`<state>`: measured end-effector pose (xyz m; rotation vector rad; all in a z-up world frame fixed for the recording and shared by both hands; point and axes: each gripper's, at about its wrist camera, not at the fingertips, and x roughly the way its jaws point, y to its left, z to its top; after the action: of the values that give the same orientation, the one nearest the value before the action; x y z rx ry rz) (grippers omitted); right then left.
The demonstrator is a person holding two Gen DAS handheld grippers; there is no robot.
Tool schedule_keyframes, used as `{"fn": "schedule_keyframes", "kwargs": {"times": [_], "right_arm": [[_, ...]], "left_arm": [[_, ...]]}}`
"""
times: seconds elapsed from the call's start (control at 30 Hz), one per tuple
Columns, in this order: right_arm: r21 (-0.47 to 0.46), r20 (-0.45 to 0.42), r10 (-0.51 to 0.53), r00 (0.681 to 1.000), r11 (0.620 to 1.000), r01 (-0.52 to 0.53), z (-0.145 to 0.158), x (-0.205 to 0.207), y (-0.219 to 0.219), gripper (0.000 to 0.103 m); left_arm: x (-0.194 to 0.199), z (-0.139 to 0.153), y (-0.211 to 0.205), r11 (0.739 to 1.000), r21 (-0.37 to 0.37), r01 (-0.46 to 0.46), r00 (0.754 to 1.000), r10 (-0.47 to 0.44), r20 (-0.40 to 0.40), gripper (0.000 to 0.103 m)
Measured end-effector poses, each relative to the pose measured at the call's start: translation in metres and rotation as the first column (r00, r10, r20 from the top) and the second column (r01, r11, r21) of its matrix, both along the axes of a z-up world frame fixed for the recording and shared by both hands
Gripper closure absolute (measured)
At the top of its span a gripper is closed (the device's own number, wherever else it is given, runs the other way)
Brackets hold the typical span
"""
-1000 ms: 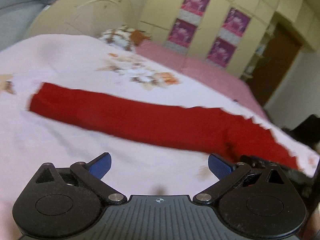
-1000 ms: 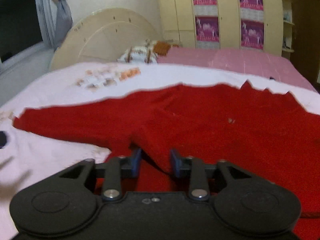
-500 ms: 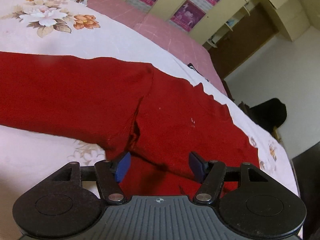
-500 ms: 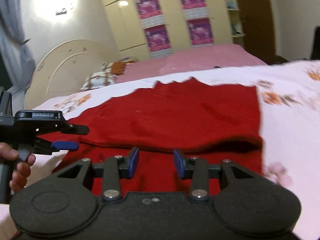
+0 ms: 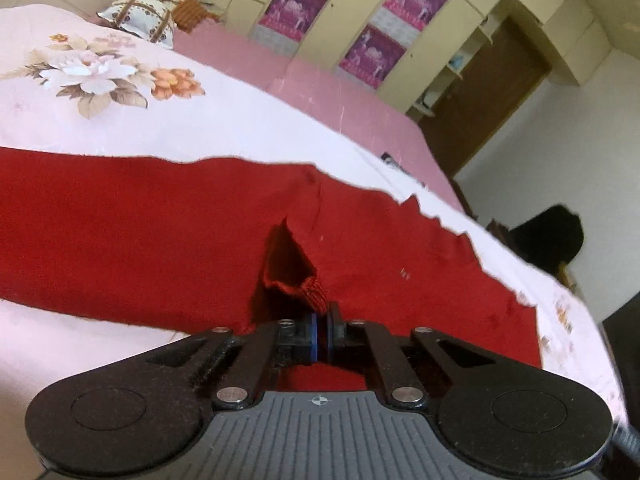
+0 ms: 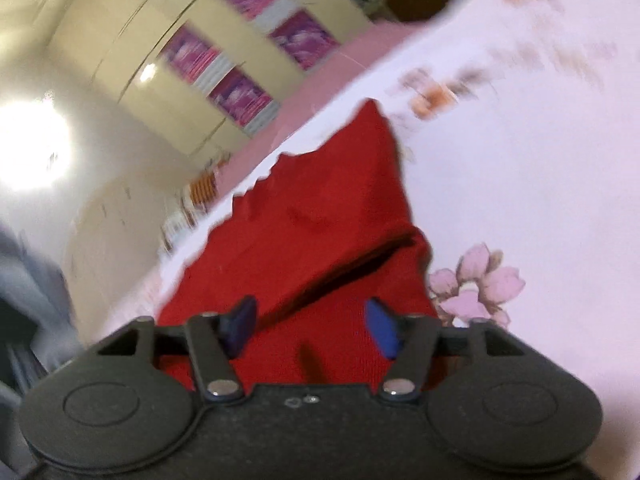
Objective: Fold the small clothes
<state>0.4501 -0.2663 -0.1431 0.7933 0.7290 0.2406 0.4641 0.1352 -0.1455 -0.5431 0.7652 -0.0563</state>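
The red garment (image 5: 140,232) is lying spread across the bed (image 5: 248,120), on a pale sheet printed with flowers, and in the left wrist view it is stretching from 9 o'clock to about 4 o'clock. The left tongs (image 5: 322,326) are sitting clenched at the 6 o'clock side of that view, their blue pads (image 5: 313,334) pressing together on a pinched-up ridge of the garment, so a small peak of cloth with a ribbed hem is standing up just above them. A pillow (image 5: 140,20) is lying at 11 o'clock at the head of the bed, with a pink cover (image 5: 340,96) beyond it and a wardrobe (image 5: 400,20) carrying purple posters at 12 to 1 o'clock. In the right wrist view, which is tilting and blurring, the garment (image 6: 304,216) is running from 6 o'clock up toward 12 o'clock, with a folded layer making a dark crease across it. The right tongs (image 6: 312,326) are opening, their pads (image 6: 382,330) standing apart over the cloth near its 6 o'clock edge, gripping nothing. A pink flower print (image 6: 476,284) is showing on the sheet at 3 o'clock of these tongs
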Motion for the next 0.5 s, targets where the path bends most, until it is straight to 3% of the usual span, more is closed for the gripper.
{"fn": "schedule_keyframes", "kwargs": {"times": [0.07,0.13,0.17,0.2,0.27,0.33,0.43,0.5], "right_arm": [[0.11,-0.022,-0.042,0.999,0.993,0.044,-0.011,0.008,-0.013,0.046],[0.188,-0.052,-0.078,0.996,0.978,0.086,-0.021,0.018,-0.022,0.056],[0.193,-0.066,-0.085,0.994,0.976,0.096,-0.022,0.022,-0.024,0.073],[0.182,-0.065,-0.082,0.995,0.979,0.093,-0.022,0.027,-0.025,0.097],[0.099,-0.053,-0.138,0.989,0.985,0.143,-0.017,0.028,-0.028,0.097],[0.091,-0.081,-0.16,0.984,0.982,0.167,-0.024,0.03,-0.034,0.097],[0.016,-0.063,-0.099,0.993,0.995,0.1,-0.022,0.03,-0.025,0.093],[-0.031,-0.033,-0.067,0.997,0.997,0.065,-0.009,0.028,-0.023,0.078]], "left_arm": [[0.001,-0.006,-0.001,1.0,-0.002,0.011,1.0,-0.011,-0.02,0.099],[0.0,-0.009,-0.002,1.0,-0.009,0.01,1.0,-0.011,-0.024,0.099],[-0.002,-0.01,-0.001,1.0,-0.009,0.007,1.0,-0.007,-0.022,0.099],[-0.005,-0.011,0.0,1.0,-0.004,0.002,1.0,-0.002,-0.021,0.099],[-0.009,-0.014,0.0,1.0,0.011,-0.01,1.0,0.01,-0.019,0.099],[-0.01,-0.015,-0.004,0.999,0.038,-0.011,1.0,0.011,-0.015,0.099],[-0.011,-0.01,-0.004,0.998,0.064,0.007,1.0,-0.006,-0.02,0.098],[-0.021,0.001,0.004,0.993,0.12,-0.02,1.0,0.022,-0.015,0.079]]}}
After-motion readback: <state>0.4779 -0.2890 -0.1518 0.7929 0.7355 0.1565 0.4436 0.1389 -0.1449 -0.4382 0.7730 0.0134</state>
